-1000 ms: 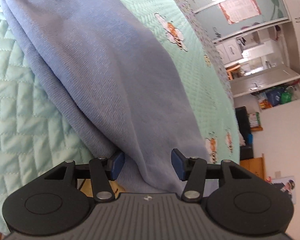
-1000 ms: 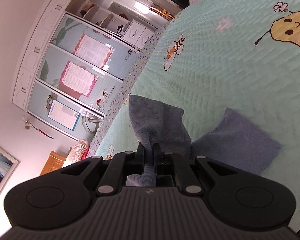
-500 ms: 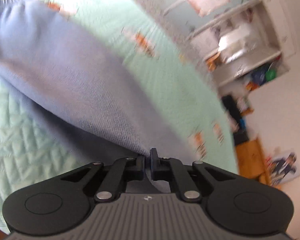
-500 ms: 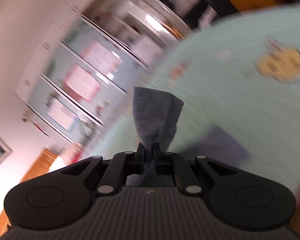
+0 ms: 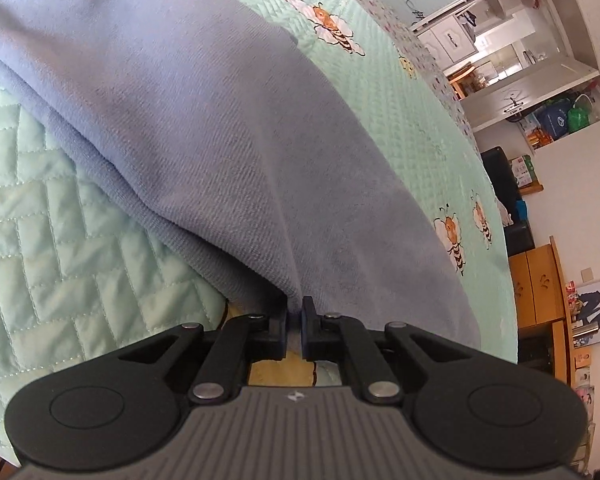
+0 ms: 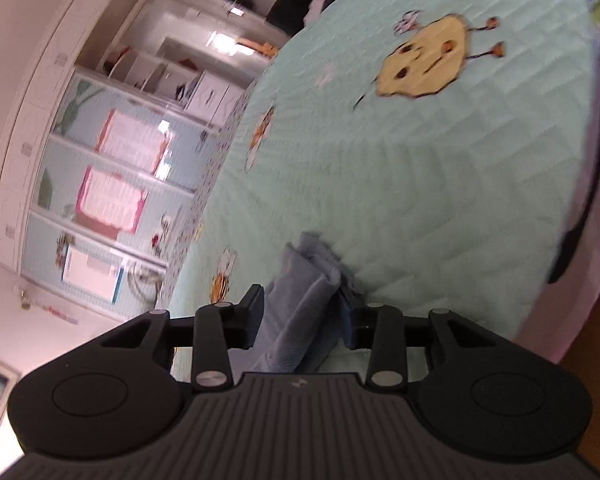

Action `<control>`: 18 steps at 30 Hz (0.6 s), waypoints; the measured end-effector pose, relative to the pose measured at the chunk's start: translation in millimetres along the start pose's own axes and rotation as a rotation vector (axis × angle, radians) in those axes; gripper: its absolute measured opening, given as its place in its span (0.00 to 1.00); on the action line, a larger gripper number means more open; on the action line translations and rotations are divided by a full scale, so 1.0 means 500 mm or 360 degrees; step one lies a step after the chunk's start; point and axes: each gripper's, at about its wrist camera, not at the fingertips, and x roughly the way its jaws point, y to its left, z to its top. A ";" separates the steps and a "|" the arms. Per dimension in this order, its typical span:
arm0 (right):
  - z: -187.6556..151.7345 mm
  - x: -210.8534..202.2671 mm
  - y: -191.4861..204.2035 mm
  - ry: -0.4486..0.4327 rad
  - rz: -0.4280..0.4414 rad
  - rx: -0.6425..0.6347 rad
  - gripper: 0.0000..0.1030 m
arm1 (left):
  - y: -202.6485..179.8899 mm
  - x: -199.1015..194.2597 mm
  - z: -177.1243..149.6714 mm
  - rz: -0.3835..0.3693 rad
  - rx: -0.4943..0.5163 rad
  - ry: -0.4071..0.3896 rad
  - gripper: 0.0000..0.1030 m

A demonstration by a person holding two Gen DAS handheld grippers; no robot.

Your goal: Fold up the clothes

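A blue-grey knit garment (image 5: 204,120) lies stretched across the mint quilted bedspread (image 5: 40,240) in the left wrist view. My left gripper (image 5: 294,322) is shut on the garment's near edge, pinching a fold between its pads. In the right wrist view another bunched end of the garment (image 6: 304,296) lies between the fingers of my right gripper (image 6: 303,316). Its jaws are opening, and the left pad stands clear of the cloth.
The bedspread (image 6: 380,184) carries bee and flower pictures. A white wardrobe with mint panels (image 6: 112,152) stands beyond the bed. Wooden cabinets (image 5: 540,284) and a cluttered shelf unit (image 5: 512,80) line the far wall. The bed's edge (image 6: 580,216) curves away at the right.
My left gripper has shut on the garment's edge. My right gripper, shut on the cloth before, has parted its jaws and dropped nearer the bed, with the cloth now lying low between them.
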 end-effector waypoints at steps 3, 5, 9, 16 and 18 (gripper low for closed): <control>-0.003 0.007 0.044 0.0012 -0.0011 -0.0137 0.01 | -0.007 -0.006 0.000 0.0002 -0.0005 -0.0046 0.03; 0.005 -0.006 0.074 -0.0037 0.0099 -0.0164 0.01 | -0.005 -0.023 -0.005 -0.0018 -0.0007 -0.0120 0.03; 0.030 -0.031 0.102 -0.0153 0.0300 -0.0199 0.01 | -0.012 -0.021 -0.008 -0.0005 0.0033 -0.0153 0.04; 0.021 0.035 -0.057 0.0061 0.0041 0.0085 0.01 | -0.006 -0.004 -0.014 0.0074 0.0099 -0.0142 0.04; 0.023 0.027 -0.040 0.0059 0.0032 0.0036 0.01 | -0.006 -0.005 -0.012 0.0074 0.0103 -0.0140 0.04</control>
